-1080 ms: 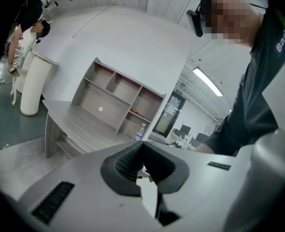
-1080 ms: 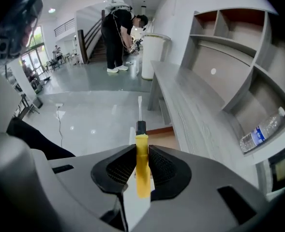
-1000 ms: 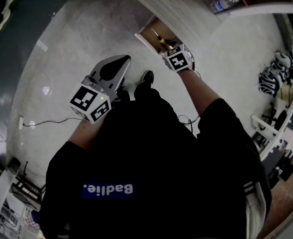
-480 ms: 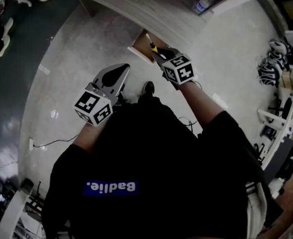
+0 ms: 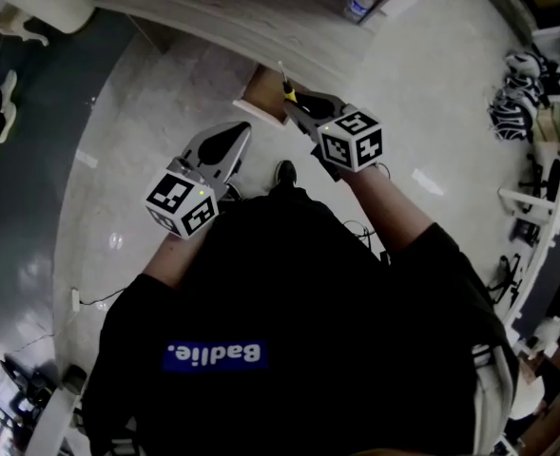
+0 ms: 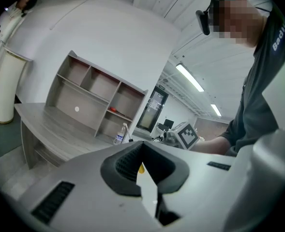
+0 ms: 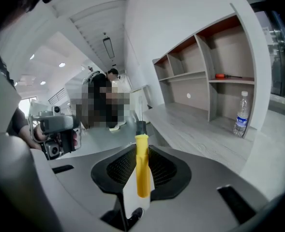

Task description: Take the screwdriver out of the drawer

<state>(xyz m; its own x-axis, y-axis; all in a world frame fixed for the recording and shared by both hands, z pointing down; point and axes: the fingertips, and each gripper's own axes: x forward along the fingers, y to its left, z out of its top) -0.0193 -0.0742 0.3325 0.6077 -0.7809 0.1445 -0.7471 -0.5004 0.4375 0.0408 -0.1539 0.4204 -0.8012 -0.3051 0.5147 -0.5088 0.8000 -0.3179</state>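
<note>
A screwdriver (image 5: 286,89) with a yellow handle and a thin steel shaft stands upright in my right gripper (image 5: 299,104), lifted above the open wooden drawer (image 5: 258,101) under the desk. In the right gripper view the yellow handle (image 7: 142,166) is clamped between the dark pads, and the right gripper (image 7: 141,180) is shut on it with the shaft pointing up. My left gripper (image 5: 228,141) hangs to the left of the drawer over the floor. It is shut with nothing in it, and in its own view the left gripper (image 6: 144,175) faces the desk.
A long pale wooden desk (image 5: 213,12) carries a shelf unit (image 7: 215,76) and a water bottle (image 5: 358,3). A red-handled tool (image 7: 227,75) lies on one shelf. Another person stands in the far room. Cluttered racks (image 5: 536,112) line the right side.
My right gripper has risen out of the drawer with the screwdriver, which now stands above the drawer's edge. The left gripper has stayed about where it was.
</note>
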